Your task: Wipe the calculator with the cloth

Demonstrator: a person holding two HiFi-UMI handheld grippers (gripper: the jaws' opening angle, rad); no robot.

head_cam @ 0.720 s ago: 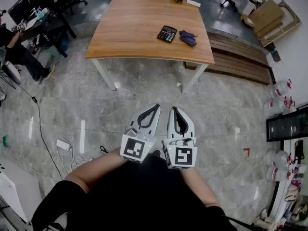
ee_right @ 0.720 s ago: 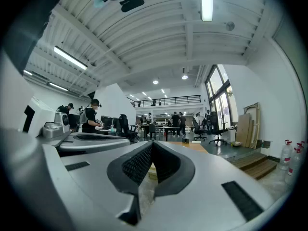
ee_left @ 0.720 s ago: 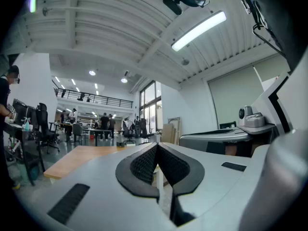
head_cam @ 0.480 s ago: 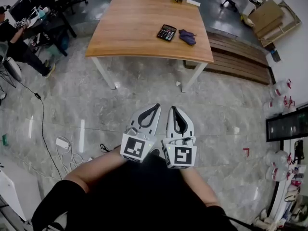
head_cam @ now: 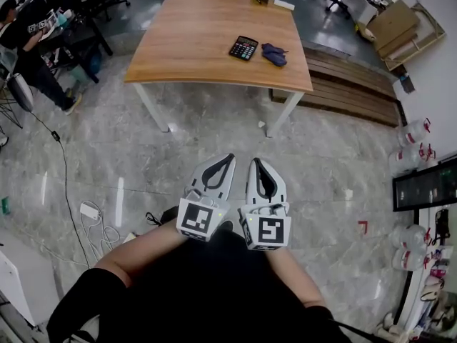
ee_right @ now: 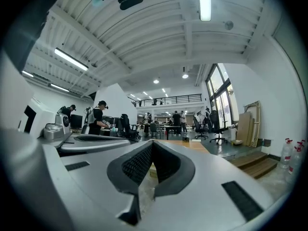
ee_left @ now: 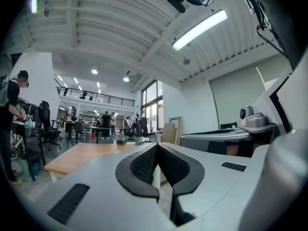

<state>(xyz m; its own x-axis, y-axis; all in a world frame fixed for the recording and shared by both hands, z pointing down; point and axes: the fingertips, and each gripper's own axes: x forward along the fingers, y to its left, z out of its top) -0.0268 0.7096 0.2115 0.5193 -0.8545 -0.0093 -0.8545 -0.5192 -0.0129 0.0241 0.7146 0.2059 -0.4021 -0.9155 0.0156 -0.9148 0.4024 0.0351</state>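
Observation:
A black calculator [head_cam: 243, 48] lies near the right edge of a wooden table [head_cam: 193, 41] far ahead of me across the floor. A crumpled dark blue cloth [head_cam: 273, 54] lies just right of it. Both grippers are held side by side close to the person's body, pointing level toward the table and well short of it. The left gripper [head_cam: 230, 157] is shut with nothing in it, its tips meeting in the left gripper view [ee_left: 157, 146]. The right gripper [head_cam: 255, 161] is likewise shut and empty [ee_right: 152, 143].
Grey stone floor separates me from the table. Wooden steps [head_cam: 350, 84] and cardboard [head_cam: 400, 23] lie to the table's right. A cable and a white power strip [head_cam: 93, 213] lie on the floor at left. A person [head_cam: 28, 56] stands by desks at the far left. Bottles [head_cam: 414, 131] line the right wall.
The table with calculator and cloth has drifted slightly left in the head view. Both grippers stay shut and together. The person at the far left has shifted.

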